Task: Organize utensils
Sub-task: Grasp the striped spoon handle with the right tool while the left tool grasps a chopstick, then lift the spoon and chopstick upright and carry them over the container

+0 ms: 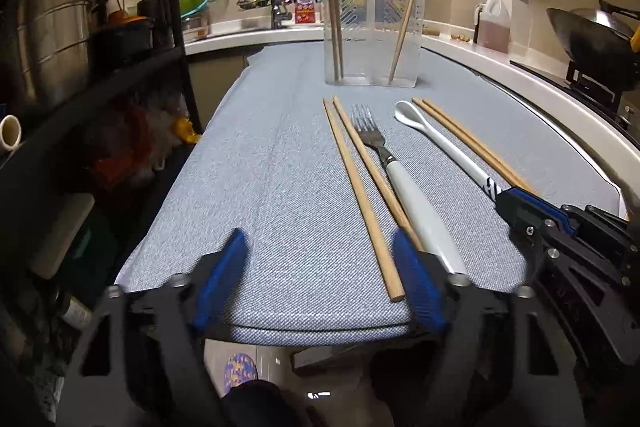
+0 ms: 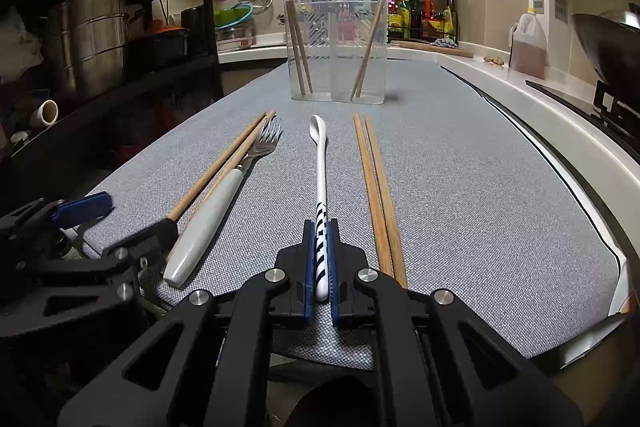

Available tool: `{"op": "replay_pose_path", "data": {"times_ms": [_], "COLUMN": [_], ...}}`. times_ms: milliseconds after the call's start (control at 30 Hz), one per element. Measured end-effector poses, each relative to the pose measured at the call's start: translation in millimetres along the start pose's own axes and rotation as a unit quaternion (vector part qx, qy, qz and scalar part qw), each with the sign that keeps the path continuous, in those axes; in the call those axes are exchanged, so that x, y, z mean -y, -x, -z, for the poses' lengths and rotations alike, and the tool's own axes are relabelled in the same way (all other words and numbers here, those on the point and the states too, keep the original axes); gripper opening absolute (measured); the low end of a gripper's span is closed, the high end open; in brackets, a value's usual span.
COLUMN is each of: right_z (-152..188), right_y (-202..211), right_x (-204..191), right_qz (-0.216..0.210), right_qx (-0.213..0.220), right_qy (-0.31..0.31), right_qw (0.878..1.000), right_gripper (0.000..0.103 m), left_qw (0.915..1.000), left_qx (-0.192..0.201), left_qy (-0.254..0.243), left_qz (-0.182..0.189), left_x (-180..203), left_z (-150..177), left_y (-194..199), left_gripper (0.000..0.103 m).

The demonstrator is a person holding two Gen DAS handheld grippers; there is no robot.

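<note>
Seemingly idle in the left wrist view, the left gripper (image 1: 320, 279) is spread wide at the near end of the chopstick pair (image 1: 362, 195) lying left of the fork (image 1: 404, 183); closing carelessly could roll those sticks off the cloth's edge

From the right wrist view, the right gripper (image 2: 320, 259) pinches the white spoon (image 2: 320, 163) by its striped handle end, its bowl toward the clear holder (image 2: 338, 51); so rearward a grip may let it droop or slip when lifted

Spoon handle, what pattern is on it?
Dark stripes on the white spoon, seen best in the right wrist view.
</note>
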State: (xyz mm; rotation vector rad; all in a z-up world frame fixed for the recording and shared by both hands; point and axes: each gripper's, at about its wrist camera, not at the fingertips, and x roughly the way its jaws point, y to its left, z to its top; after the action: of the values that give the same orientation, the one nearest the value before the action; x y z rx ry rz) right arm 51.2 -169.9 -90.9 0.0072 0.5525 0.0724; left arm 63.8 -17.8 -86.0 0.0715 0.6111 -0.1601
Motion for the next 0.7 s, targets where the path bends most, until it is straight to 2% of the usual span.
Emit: {"op": "replay_pose_path", "data": {"times_ms": [33,100,167,300,500,700], "right_z": [1,1,0,-3,-16,-43], "right_y": [0,0,0,1,23,35], "right_x": [0,0,0,3,1,2], "right_qz": [0.000,0.000,-0.002,-0.008,-0.004,-0.005], "right_qx": [0.001,0.003,0.003,-0.006,0.034,0.068], "right_qy": [0.000,0.001,0.001,-0.002,0.011,0.004], "right_qw": [1.000,1.000,1.000,1.000,0.999,0.998], "right_gripper": [0.006,0.006,0.006,0.006,0.006,0.006], "left_qw": [0.9999,0.9993,0.9988,0.9993,0.9969,0.9912], "left_qx": [0.006,0.013,0.016,0.017,0.068,0.118], "left_qy": [-0.013,-0.032,-0.039,-0.019,-0.025,-0.039], "left_qz": [0.002,0.016,0.025,0.028,0.031,0.044], "left_x": [3,7,9,2,-3,-5], "left_z": [0,0,0,-5,-28,-60], "left_y": [0,0,-1,5,34,56], "left_gripper": [0.047,0.019,0.008,0.007,0.007,0.007]}}
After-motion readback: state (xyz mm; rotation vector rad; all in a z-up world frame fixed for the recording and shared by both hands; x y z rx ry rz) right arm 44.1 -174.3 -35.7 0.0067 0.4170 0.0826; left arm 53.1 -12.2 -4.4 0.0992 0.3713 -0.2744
